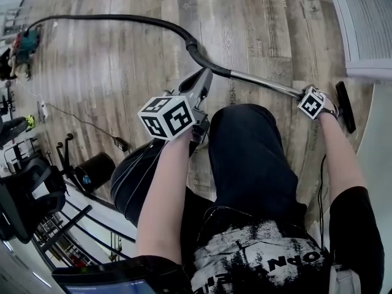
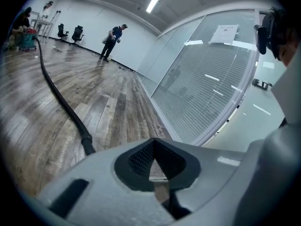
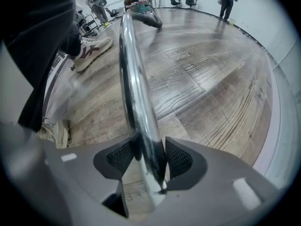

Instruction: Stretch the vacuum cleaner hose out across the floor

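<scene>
Left gripper (image 2: 155, 161): fingers closed together, nothing between them, held clear above floor (image 1: 122, 72). Right gripper (image 3: 149, 157): fingers spread wide, straddling metal tube (image 3: 134, 88), pads not clamped on it. Black hose (image 1: 122, 19) lies on floor in long curve from far left to tube joint; tube runs on to floor nozzle (image 1: 345, 106)

An open office hall is showing. A glass partition (image 2: 207, 84) with blinds is running along three o'clock, office chairs (image 2: 77, 32) standing at ten o'clock
</scene>
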A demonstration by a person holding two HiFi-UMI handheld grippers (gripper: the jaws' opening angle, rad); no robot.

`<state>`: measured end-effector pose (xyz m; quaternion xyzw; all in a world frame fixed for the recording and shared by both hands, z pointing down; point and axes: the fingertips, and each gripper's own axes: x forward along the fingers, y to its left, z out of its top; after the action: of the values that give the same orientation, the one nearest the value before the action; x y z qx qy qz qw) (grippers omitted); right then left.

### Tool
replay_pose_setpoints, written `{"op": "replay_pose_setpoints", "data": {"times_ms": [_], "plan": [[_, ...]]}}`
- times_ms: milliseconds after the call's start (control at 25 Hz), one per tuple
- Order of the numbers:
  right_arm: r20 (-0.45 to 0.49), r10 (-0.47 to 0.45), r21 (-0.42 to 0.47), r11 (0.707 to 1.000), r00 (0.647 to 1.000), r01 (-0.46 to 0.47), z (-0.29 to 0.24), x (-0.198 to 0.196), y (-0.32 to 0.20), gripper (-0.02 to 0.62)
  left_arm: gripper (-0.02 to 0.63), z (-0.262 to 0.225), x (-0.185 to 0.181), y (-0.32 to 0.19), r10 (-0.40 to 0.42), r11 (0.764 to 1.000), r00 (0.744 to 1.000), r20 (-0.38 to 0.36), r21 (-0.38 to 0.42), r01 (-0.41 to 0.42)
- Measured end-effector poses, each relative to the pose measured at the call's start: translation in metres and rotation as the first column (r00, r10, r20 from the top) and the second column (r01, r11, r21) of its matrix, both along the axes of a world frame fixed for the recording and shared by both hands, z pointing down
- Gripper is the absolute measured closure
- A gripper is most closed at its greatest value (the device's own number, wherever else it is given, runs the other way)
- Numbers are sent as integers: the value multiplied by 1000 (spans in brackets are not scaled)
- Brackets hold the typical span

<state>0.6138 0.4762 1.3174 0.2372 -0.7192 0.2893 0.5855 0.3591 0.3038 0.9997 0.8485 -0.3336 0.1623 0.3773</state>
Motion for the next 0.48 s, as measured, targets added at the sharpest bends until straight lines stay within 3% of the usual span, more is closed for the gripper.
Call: {"op": "replay_pose_setpoints", "data": {"times_ms": [80,160,200,320,480], "plan": [[-6,18,-23,1000,1000,-18,2,4,10,368,607,0,3,0,3,1000,1000,-11,0,-3],[-15,45,-39,998,999,-46,2,11,20,418,607,1,5,1,10,1000,1000,-11,1,-10],[-11,58,-25,998,998,-58,-1,13,19,407,607,2,5,1,14,1000,1000,-9,1,-14],[1,79,1,997,997,-79,-8,15,21,481,607,6,5,1,17,1000,1000,-11,-4,-17],[38,135,-60,989,990,-132,-7,7,40,579,607,11,6,3,23,1000,1000,-9,-8,-23]]}}
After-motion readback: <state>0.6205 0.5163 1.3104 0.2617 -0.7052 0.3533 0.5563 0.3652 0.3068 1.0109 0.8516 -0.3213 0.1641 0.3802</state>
